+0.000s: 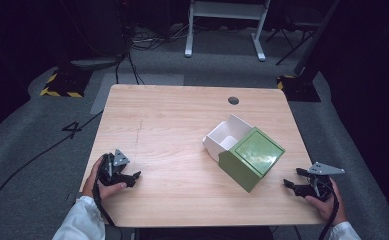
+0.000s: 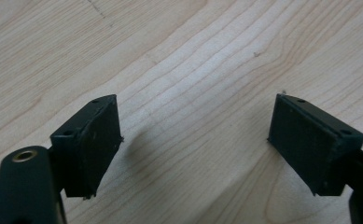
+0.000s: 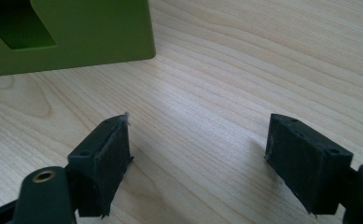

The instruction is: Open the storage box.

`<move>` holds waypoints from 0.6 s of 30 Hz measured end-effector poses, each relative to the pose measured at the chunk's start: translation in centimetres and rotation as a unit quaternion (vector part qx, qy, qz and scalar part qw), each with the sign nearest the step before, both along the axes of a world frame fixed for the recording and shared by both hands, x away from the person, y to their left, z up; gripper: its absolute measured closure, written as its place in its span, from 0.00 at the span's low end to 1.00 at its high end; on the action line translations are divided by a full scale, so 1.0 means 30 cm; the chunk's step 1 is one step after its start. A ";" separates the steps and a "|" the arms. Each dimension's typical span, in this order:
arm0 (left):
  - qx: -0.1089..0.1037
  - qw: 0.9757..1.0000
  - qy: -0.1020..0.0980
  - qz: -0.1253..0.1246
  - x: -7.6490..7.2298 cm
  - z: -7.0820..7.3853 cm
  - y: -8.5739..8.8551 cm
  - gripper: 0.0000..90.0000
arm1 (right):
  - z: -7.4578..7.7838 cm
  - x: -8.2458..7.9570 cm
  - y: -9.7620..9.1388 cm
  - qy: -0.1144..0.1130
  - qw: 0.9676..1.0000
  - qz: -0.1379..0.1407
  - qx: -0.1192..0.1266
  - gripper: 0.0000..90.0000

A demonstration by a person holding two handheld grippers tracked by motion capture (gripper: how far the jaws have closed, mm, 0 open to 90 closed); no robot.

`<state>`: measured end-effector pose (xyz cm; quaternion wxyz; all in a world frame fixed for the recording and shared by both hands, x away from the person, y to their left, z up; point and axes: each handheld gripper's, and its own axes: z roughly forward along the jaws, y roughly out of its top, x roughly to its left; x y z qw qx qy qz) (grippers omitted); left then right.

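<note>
A green box (image 1: 252, 157) lies on the wooden table (image 1: 182, 125) right of centre, and a white drawer (image 1: 227, 137) sticks out of its far-left end. The drawer looks empty. My left gripper (image 1: 132, 178) rests open near the table's front left, held in a hand, with bare wood between its pads (image 2: 100, 140). At the front right edge my right gripper (image 1: 293, 180) stands open a short way right of the box. In the right gripper view its gripper (image 3: 198, 158) is empty, and the green box (image 3: 76, 32) with a dark cut-out sits ahead at the upper left.
A round cable hole (image 1: 233, 100) sits near the table's far edge. Beyond the table are grey floor, cables, a white frame (image 1: 227, 25) and a yellow-black striped base (image 1: 62, 82).
</note>
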<state>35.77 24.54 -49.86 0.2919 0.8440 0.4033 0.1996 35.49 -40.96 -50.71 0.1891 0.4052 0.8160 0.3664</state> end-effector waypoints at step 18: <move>-0.061 0.998 0.011 0.022 -0.008 -0.028 0.041 0.17 | 0.000 0.000 0.001 -0.001 1.000 0.002 0.000 0.24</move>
